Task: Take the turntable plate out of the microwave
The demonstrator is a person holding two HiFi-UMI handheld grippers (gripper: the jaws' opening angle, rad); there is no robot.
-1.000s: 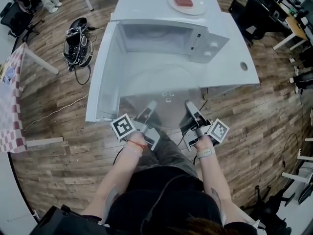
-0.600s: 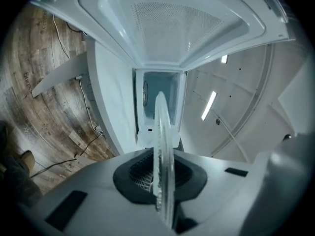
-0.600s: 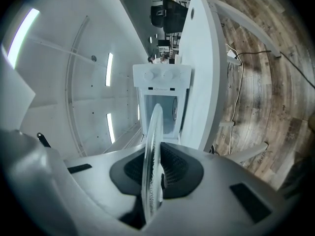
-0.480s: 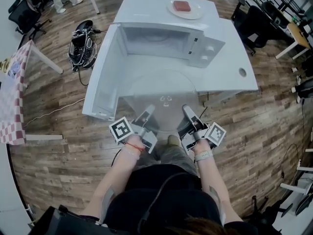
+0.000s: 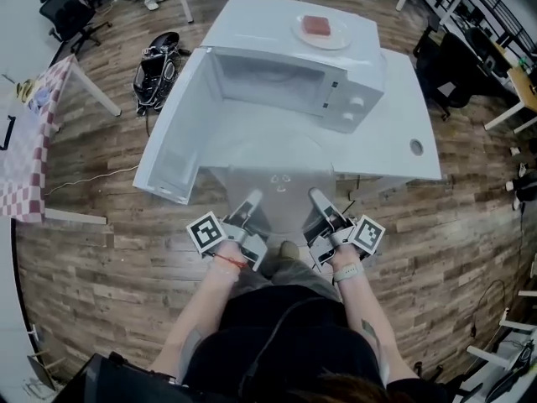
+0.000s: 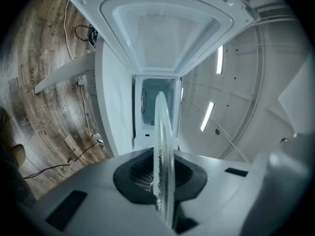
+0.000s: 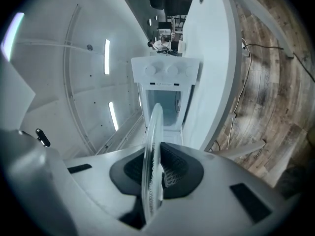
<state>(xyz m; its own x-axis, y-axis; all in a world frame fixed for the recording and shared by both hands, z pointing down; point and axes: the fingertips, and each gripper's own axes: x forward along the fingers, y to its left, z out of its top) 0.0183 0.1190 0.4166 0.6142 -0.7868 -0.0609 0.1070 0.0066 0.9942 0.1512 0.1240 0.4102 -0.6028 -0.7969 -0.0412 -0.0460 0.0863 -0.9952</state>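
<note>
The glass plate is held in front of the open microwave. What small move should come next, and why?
Probably carry the turntable plate level toward the bare table beside the microwave: left gripper and right gripper both clamp its near rim, and it hangs clear of the cavity.

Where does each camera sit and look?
Head view: on the person's head, looking steeply down at the microwave and glass plate; shows both forearms, left gripper, right gripper.
Left gripper view: rides the left gripper, facing the open door; shows its jaws.
Right gripper view: rides the right gripper, facing the knobs; shows its jaws.
Both share the clamped plate's edge.
</note>
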